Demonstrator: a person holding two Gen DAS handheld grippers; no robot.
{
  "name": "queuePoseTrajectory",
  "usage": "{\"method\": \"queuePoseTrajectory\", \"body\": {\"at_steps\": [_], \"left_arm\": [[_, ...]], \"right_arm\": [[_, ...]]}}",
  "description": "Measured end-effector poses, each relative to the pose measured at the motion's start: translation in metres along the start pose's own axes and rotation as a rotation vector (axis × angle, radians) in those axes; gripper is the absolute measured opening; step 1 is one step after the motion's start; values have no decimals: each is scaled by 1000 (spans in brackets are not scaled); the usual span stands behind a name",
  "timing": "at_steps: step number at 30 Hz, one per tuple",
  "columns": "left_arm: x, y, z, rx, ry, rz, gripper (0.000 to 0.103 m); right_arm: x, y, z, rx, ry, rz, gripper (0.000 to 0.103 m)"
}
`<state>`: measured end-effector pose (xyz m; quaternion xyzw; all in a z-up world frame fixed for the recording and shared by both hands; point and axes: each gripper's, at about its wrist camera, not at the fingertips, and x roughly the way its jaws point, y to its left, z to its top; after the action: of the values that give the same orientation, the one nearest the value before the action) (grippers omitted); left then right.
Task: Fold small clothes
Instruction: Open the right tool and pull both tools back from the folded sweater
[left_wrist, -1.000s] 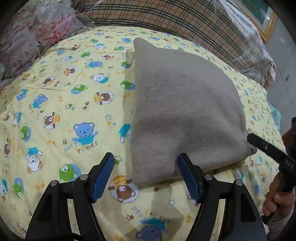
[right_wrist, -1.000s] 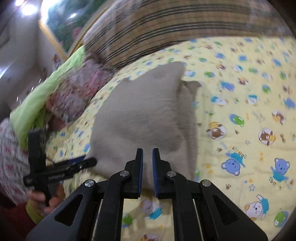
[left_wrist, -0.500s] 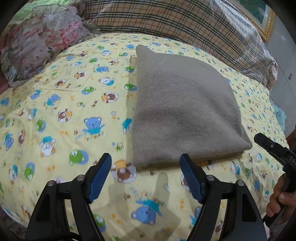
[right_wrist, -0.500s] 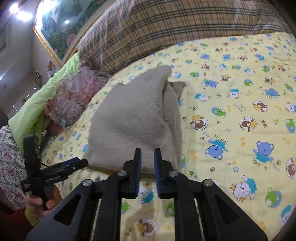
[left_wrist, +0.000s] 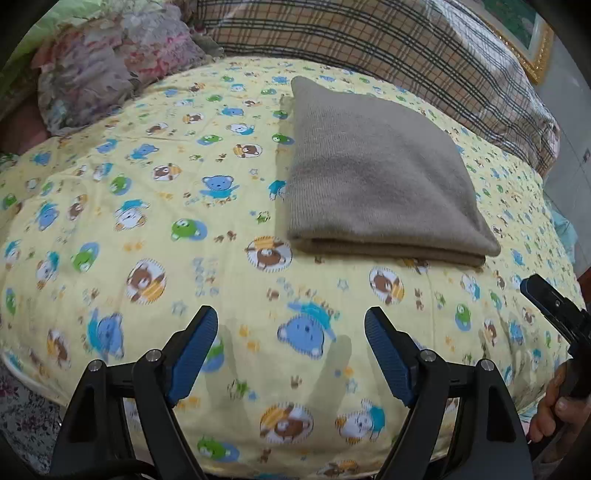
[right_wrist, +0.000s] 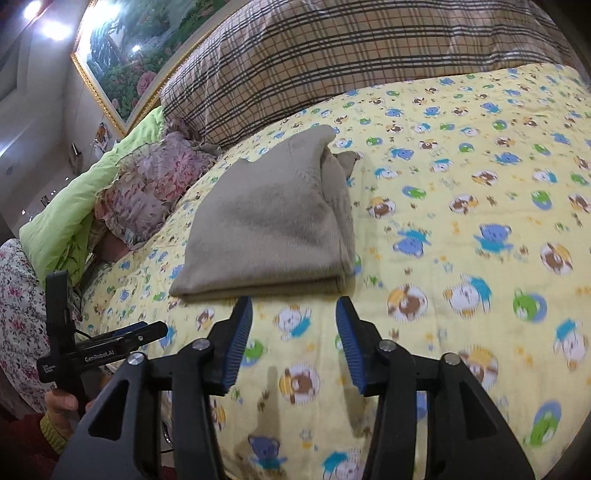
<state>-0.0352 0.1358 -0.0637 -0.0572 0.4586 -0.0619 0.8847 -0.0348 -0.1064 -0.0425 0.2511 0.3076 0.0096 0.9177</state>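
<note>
Seen from the left wrist camera, the left hand-held gripper (left_wrist: 290, 334) hangs over a bed with its blue-padded fingers (left_wrist: 192, 350) spread wide and nothing between them. Ahead of it and a little to its right, a folded grey-brown knit garment (left_wrist: 373, 177) lies flat on the yellow bear-print bedsheet (left_wrist: 147, 229), its doubled fold edge turned toward the gripper and clear of both fingers. Beyond the garment runs a plaid quilt (left_wrist: 406, 48); a floral pillow (left_wrist: 110, 62) sits far off to the gripper's left. At the right edge, the right hand-held gripper (left_wrist: 554, 306) juts in over the sheet, with a hand (left_wrist: 554, 410) wrapped round its grip below. From the right wrist camera, the right hand-held gripper (right_wrist: 293, 321) stands parted to a moderate gap, its ribbed blue pads (right_wrist: 238, 343) holding nothing. The folded garment (right_wrist: 269, 221) rests just ahead of it and slightly to its left, stacked layers showing along the near edge and a loose bit of fabric poking out at the far right corner. The bear-print sheet (right_wrist: 480, 221) stretches away to the gripper's right. To its left, the left hand-held gripper (right_wrist: 110, 339) hovers low beside the bed edge, gripped by a hand (right_wrist: 62, 402). Behind lie the floral pillow (right_wrist: 147, 184), a lime-green quilt (right_wrist: 74, 206), the plaid quilt (right_wrist: 332, 55) and a gilt-framed landscape painting (right_wrist: 140, 48).
</note>
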Motion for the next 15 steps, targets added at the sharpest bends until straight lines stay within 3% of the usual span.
{"method": "queuePoseTrajectory", "body": {"at_steps": [6,12,15], "left_arm": [[-18,-11,-17,80,-63,50,82],[-39,-22,-27,164,-161,105,84],[-47,-21,-23,170,-171,113,85]], "right_arm": [[-13,13,-26,-30,-6,-3,73],[-16,31,-37,-112,-5,-24,86],[-16,38,-36,-152,-15,-41,88]]}}
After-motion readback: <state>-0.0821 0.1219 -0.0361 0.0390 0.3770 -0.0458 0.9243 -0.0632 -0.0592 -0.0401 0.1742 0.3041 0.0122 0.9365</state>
